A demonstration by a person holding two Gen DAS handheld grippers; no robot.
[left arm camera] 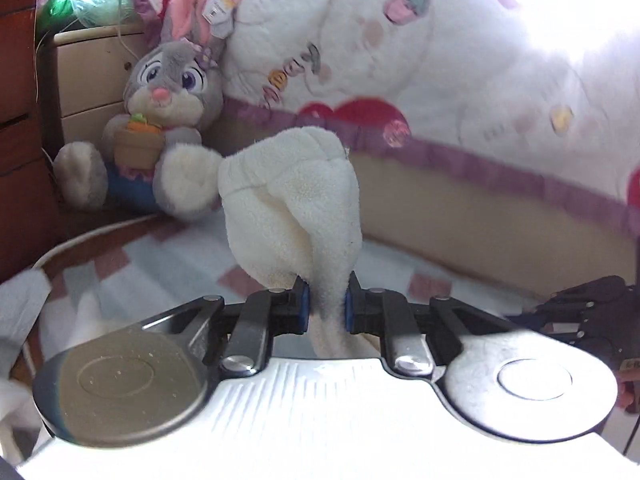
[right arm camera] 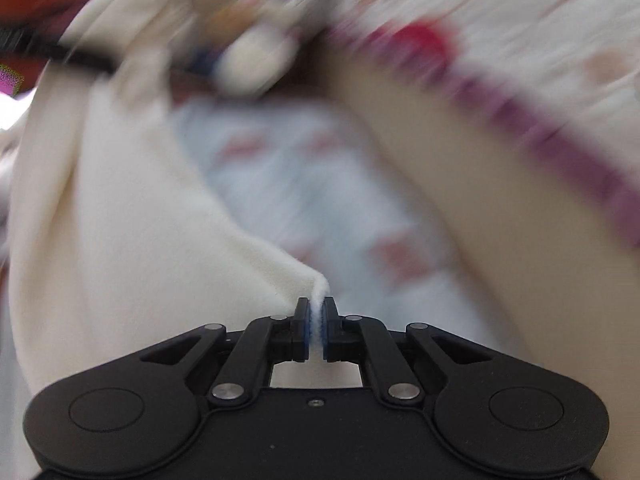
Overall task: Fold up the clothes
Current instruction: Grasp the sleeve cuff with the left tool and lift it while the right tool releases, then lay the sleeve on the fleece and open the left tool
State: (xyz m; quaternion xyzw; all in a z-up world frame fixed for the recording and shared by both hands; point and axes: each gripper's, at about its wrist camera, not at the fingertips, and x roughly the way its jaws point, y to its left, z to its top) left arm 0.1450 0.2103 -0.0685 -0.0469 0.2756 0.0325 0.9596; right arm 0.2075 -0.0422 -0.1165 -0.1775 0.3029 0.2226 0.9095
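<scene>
A cream fleece garment point(left arm camera: 292, 200) bunches up in a thick wad ahead of my left gripper point(left arm camera: 326, 300), which is shut on it between blue pads. In the right wrist view the same cream garment point(right arm camera: 120, 220) hangs in a broad sheet at the left, and my right gripper point(right arm camera: 317, 320) is shut on a thin edge of it. That view is heavily motion-blurred. The other gripper point(left arm camera: 580, 312) shows as a dark shape at the right edge of the left wrist view.
A grey plush rabbit point(left arm camera: 160, 128) sits at the back left against a beige drawer unit point(left arm camera: 92, 76). A white quilt point(left arm camera: 400, 40) with a purple hem is heaped behind. Below lies a pale checked bedsheet point(left arm camera: 160, 264) point(right arm camera: 300, 184).
</scene>
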